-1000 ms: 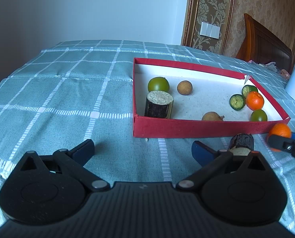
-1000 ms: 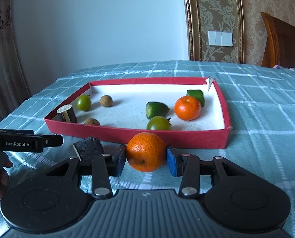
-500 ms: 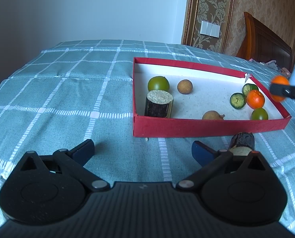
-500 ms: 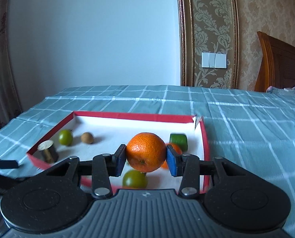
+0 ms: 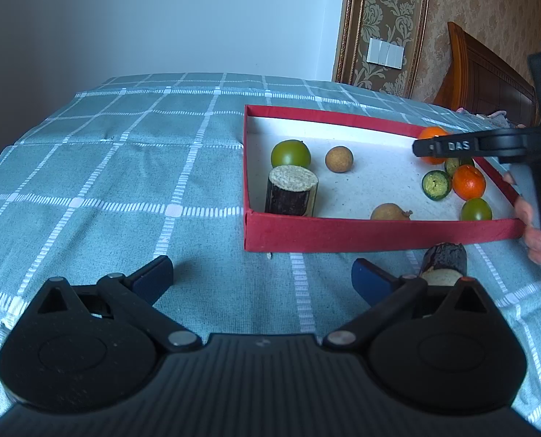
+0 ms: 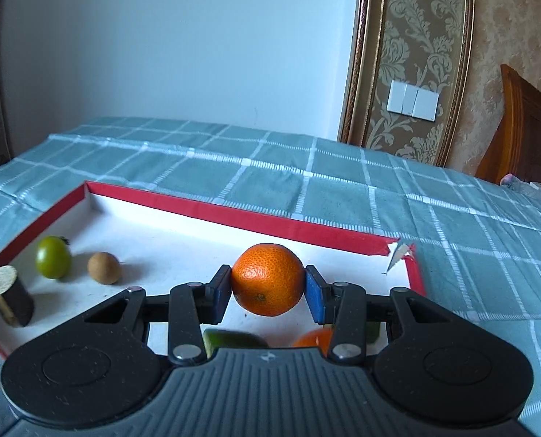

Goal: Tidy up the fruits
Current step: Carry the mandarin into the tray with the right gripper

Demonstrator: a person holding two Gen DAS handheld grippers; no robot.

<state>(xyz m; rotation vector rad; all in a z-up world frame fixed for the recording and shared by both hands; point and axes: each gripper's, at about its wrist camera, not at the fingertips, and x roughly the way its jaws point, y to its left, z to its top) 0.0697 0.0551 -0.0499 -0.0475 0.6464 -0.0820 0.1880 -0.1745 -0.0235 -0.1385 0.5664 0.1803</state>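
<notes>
Right gripper (image 6: pixel 267 289): orange (image 6: pixel 267 279) is being held between fingers above red box (image 6: pixel 230 215).
Left gripper (image 5: pixel 262 276): fingers wide, empty.
Placement: orange should be lowered onto bare floor before release.

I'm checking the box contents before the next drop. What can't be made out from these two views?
- Right wrist view: green fruit and second orange, mostly hidden by the right gripper gripping the held orange.
- Left wrist view: held orange partly behind the gripper's arm.
- Left wrist view: dark log outside the red box, partly behind the left gripper.
</notes>
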